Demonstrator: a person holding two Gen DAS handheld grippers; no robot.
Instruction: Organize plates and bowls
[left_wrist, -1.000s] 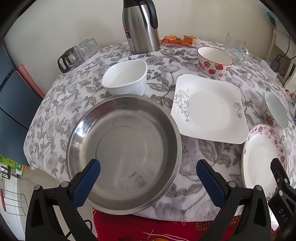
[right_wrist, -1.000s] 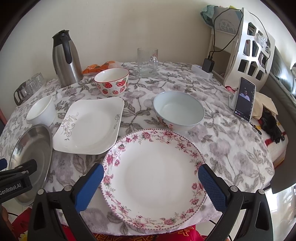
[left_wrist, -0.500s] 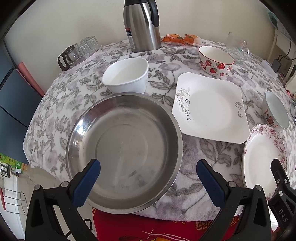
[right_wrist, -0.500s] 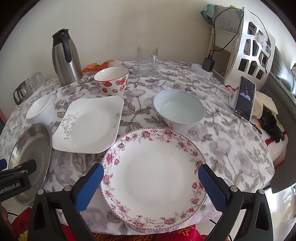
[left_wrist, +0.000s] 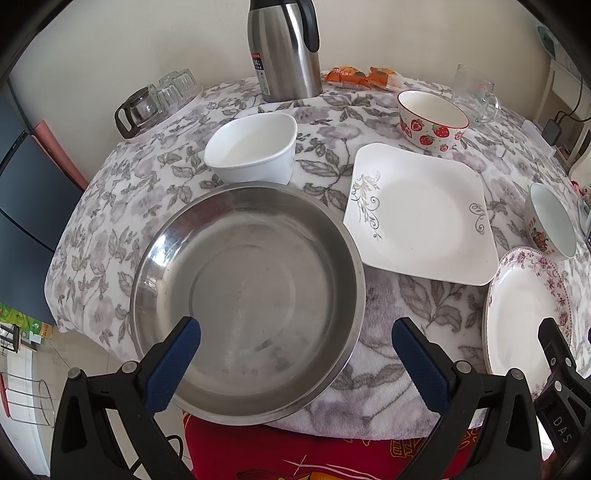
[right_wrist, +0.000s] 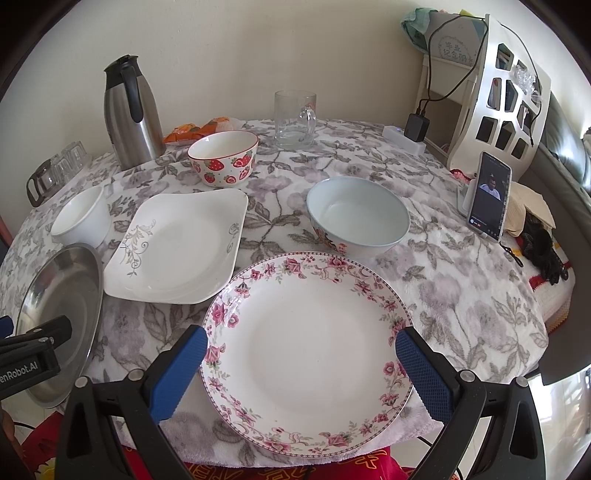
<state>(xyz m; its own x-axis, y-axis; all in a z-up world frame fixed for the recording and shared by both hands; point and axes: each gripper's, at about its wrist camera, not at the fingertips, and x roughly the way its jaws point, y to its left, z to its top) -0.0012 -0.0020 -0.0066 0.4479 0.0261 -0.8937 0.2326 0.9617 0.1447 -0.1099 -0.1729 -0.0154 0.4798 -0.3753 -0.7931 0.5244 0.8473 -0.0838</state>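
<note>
Left wrist view: low at the table's near edge, facing across it to the wall, close over the steel pan (left_wrist: 247, 295). Right wrist view: alongside to the right, same heading, close over the floral plate (right_wrist: 306, 350). Shared: square plate (left_wrist: 417, 218), strawberry bowl (right_wrist: 223, 157), thermos (right_wrist: 129, 110); each catches the other's gripper edge.

Pink-flowered round plate (right_wrist: 310, 354); strawberry-printed bowl (right_wrist: 223, 157); grey-leafed tablecloth (right_wrist: 461, 280); pale, perhaps bluish bowl (right_wrist: 358, 216).
</note>
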